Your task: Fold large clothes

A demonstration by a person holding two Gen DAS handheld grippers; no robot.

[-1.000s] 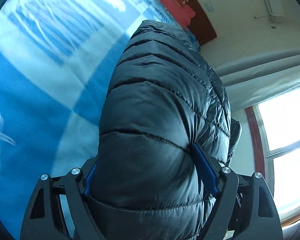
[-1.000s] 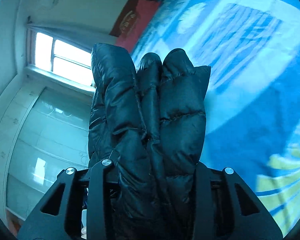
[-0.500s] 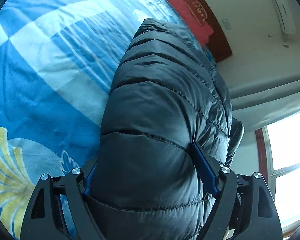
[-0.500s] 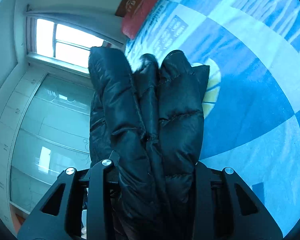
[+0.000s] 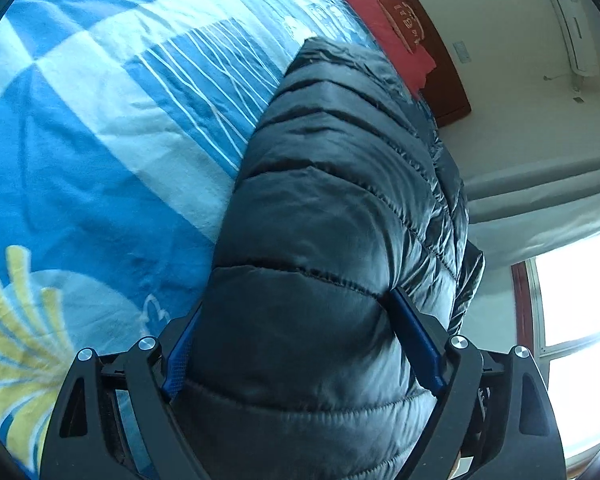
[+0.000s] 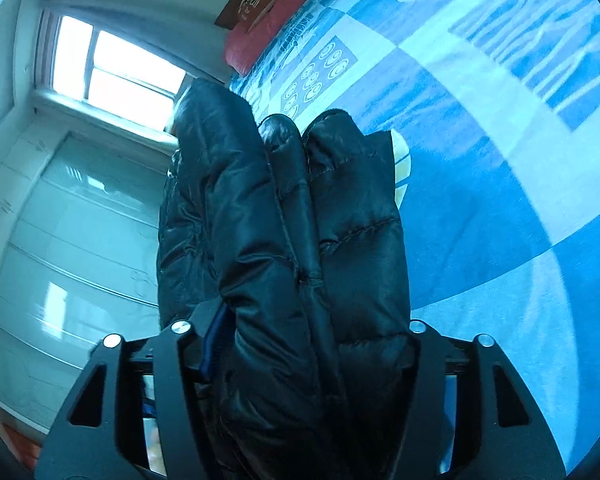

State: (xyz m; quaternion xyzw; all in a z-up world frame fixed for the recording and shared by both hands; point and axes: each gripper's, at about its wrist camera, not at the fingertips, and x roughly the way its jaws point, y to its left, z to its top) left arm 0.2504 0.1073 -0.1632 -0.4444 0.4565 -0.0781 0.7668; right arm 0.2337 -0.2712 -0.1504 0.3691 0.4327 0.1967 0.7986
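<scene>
In the left wrist view, your left gripper (image 5: 296, 304) sits at 6 o'clock with its blue pads pressed into both flanks of the black puffer jacket (image 5: 340, 200). It is pinching a thick, rounded fold, and the quilting bulges up between the fingers. From there the jacket runs off toward 1 o'clock over the blue patterned bedspread (image 5: 100, 140), which fills the view from 7 to 12 o'clock. A red pillow (image 5: 380, 40) lies beyond the jacket's far end at about 1 o'clock. In the right wrist view, your right gripper (image 6: 312, 316) is also at 6 o'clock, and its jaws have just been opening. Between them is the jacket's other end (image 6: 260, 220), bunched in three upright lobes that reach toward 12 o'clock. The down fills the widened gap, so you cannot tell whether the pads bite or merely touch. The bedspread (image 6: 500, 160) spreads from 12 to 5 o'clock. This looks like the end of a fold, with the doubled jacket brought over the bed and your right hand beginning the release. Next you will probably have to finish opening on the right and draw back toward 6 o'clock without dragging the lobes. Then loosen the left the same way, so the puffy stack settles flat rather than springing open.
</scene>
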